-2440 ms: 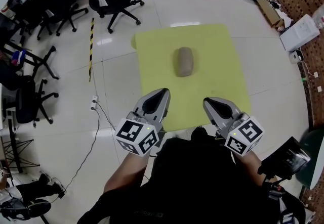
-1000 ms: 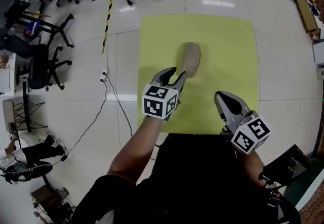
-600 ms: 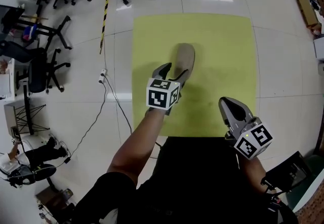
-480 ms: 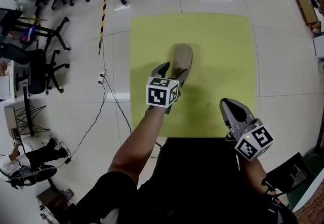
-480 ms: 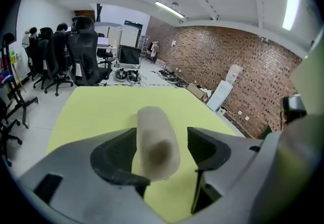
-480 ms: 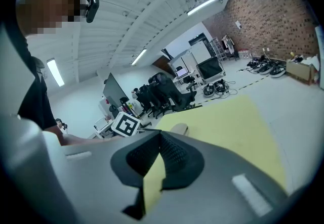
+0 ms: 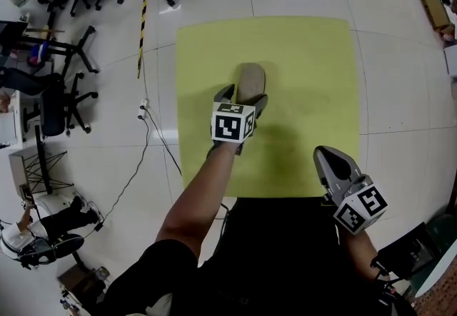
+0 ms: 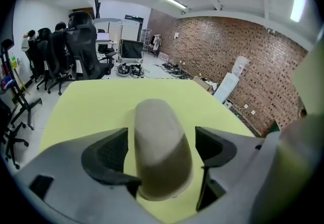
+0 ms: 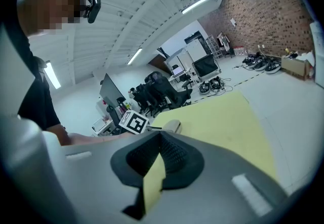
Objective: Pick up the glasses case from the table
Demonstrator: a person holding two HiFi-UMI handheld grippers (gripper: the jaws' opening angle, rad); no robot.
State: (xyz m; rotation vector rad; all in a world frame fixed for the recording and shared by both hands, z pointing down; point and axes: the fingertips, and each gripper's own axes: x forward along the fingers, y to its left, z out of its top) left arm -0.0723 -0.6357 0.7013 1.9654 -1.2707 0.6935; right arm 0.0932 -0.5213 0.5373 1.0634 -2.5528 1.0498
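Left of centre on yellow surface [image 7: 314, 65], well clear of every edge: glasses case [image 7: 250, 78], lying flat. Open room across right half. My left fingers [image 8: 109, 154] wide apart, just been opening, straddling case's near end, pads not pressing. Right fingers [image 9: 167, 160] together, over near edge. Earlier, left fingers hung at near edge, case untouched.

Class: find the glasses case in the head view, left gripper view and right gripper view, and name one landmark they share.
Head view: glasses case upper centre, just past the left gripper.
Left gripper view: centre, between fingers that have just been opening.
Right gripper view: small, just left of centre.
Shared landmark: the yellow table.
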